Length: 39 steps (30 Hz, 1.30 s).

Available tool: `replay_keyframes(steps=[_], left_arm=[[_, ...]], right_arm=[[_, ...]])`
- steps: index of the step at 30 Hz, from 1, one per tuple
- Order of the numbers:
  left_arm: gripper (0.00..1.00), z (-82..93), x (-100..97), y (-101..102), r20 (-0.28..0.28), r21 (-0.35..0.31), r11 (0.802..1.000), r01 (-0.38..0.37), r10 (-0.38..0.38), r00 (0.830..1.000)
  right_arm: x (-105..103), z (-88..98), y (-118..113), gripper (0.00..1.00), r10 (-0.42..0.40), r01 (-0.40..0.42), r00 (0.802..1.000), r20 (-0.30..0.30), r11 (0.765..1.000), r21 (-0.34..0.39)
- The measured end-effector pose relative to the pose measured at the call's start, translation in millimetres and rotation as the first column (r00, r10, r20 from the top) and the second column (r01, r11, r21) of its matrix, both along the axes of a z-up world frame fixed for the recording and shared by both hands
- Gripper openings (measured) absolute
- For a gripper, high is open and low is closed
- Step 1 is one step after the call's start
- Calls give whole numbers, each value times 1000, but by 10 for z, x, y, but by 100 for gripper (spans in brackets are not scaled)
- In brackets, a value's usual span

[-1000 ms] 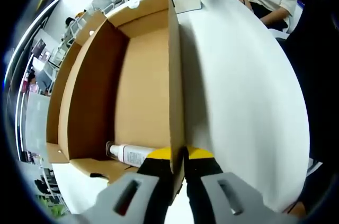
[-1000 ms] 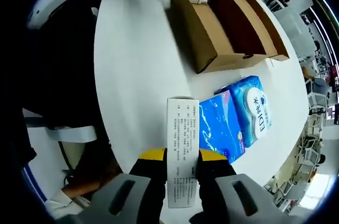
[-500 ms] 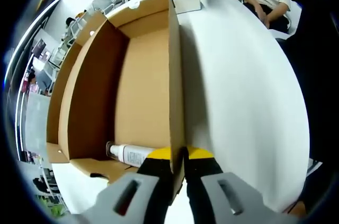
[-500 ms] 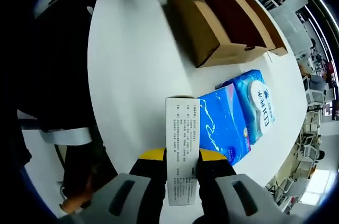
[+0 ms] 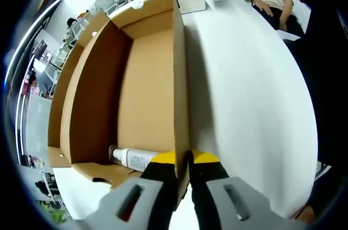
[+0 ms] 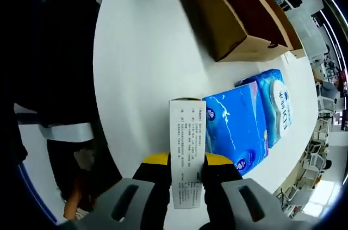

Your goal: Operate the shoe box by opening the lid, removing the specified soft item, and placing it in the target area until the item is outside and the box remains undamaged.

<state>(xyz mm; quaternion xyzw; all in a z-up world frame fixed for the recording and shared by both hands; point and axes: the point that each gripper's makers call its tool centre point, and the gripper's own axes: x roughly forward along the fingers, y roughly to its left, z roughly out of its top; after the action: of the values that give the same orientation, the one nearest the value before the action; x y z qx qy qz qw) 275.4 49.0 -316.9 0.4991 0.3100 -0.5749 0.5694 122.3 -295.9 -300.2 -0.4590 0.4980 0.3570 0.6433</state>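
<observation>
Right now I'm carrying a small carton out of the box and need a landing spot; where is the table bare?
The white table is bare between the brown cardboard shoe box and its near edge; blue tissue packs crowd the right.

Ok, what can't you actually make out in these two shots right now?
- Left gripper view: the tube in the shoe box is partly covered by the left tool, so its full length is hidden.
- Right gripper view: the print on the white carton in the right tool is too small to read.
- Right gripper view: the blue packs hide their far sides.
</observation>
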Motion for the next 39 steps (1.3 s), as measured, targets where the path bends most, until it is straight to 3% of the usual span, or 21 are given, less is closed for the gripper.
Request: replay_keyframes(steps=[7,12,19,23,28,39], left_arm=[[6,-3,0,-5,1,0,1000,1,-1,1000],[6,-9,-6,-9,3,4,1000,0,0,1000],[6,-17,-4,-12,13,13,1000,0,0,1000],[6,-16,-4,-10,15,13,1000,1,-1,1000],[6,-16,-2,-11,14,14,1000,1,-1,1000],[6,-16,1,-5,21,20,1000,-1,1,1000]], right_arm=[[-14,-95,7,21,7,-7,1000,-6,1000,-5],[-11,-143,-77,21,22,-21,1000,16,998,-64],[73,-174,-28,21,36,-32,998,57,997,-67],[41,-221,-2,21,53,-49,997,49,996,-75],[57,-207,2,21,53,-47,995,89,997,-66],[84,-206,-33,21,61,-52,992,107,995,-86]])
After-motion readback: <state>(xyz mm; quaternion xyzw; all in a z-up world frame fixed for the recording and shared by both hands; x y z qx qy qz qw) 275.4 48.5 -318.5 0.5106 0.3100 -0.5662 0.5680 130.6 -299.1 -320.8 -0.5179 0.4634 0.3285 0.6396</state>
